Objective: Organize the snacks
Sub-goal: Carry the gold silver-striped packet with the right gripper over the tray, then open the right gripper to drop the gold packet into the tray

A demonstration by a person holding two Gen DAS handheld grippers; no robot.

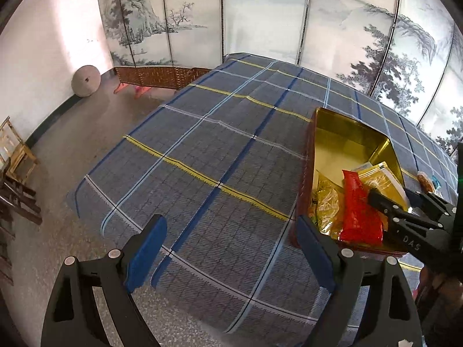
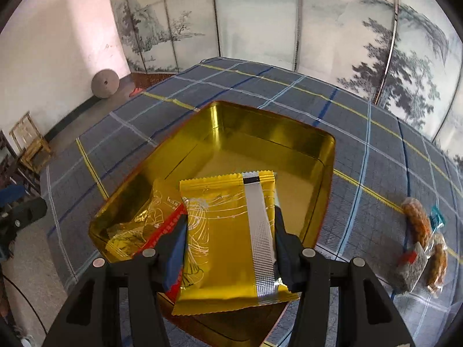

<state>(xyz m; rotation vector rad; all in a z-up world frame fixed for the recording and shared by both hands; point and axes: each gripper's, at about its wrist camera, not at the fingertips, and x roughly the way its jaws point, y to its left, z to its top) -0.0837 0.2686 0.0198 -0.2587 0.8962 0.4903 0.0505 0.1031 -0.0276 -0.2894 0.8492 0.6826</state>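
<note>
A gold-lined tin box (image 2: 289,133) with a red-brown outside (image 1: 303,185) sits on the plaid table. My right gripper (image 2: 231,245) is shut on a gold snack packet (image 2: 225,231) with a silver strip and holds it over the box's near end. A gold packet (image 2: 139,219) and a red packet (image 1: 358,211) lie in the box. My left gripper (image 1: 231,254) is open and empty, over the cloth to the left of the box. The right gripper (image 1: 405,214) shows in the left wrist view over the box.
Clear-wrapped brown snacks (image 2: 416,219) and a grey packet (image 2: 411,271) lie on the blue plaid cloth (image 1: 202,159) right of the box. A painted folding screen (image 1: 260,23) stands behind the table. Wooden chairs (image 1: 17,156) and a round stone (image 1: 86,81) are on the floor to the left.
</note>
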